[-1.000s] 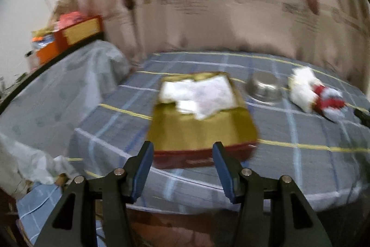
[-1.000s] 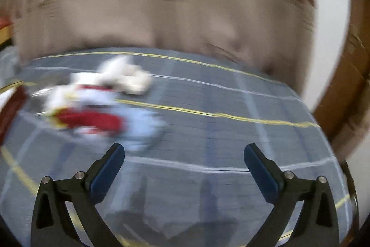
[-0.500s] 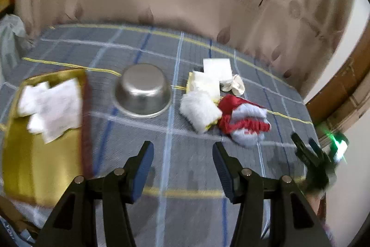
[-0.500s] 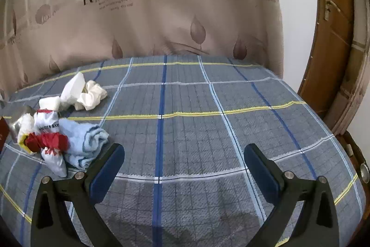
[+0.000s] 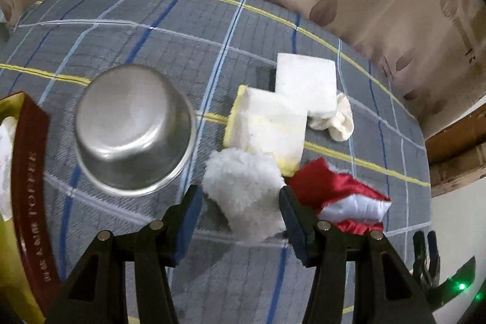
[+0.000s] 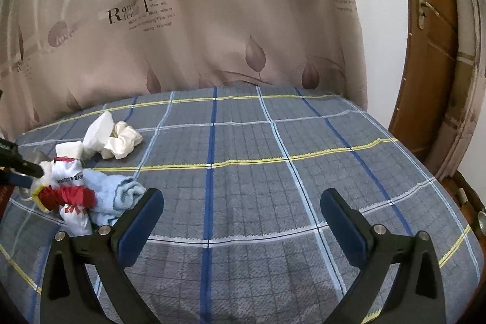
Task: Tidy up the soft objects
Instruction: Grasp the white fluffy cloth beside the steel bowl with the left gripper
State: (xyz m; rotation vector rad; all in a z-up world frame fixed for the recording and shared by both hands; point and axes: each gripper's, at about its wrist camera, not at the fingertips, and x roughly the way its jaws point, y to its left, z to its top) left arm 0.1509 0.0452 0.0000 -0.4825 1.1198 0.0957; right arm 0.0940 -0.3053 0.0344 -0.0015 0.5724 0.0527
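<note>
Left wrist view: the left gripper [image 5: 240,202] is parted around a fluffy white plush piece [image 5: 246,190], not clamped. An upturned steel bowl [image 5: 130,126] sits left, a red-and-white satin pouch [image 5: 343,196] right, and a yellow-edged sponge [image 5: 267,126] behind on the plaid bedsheet [image 5: 152,29].

Right wrist view: the right gripper [image 6: 243,220] gapes wide, holding nothing, over the sheet's near edge; a light blue towel [image 6: 118,193] lies at left.

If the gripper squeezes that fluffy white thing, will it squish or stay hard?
The fluffy white piece looks like fleece, so it would probably squish and flop. It likely weighs little. The open left gripper straddles it, and the pile may give a fair hold.
</note>
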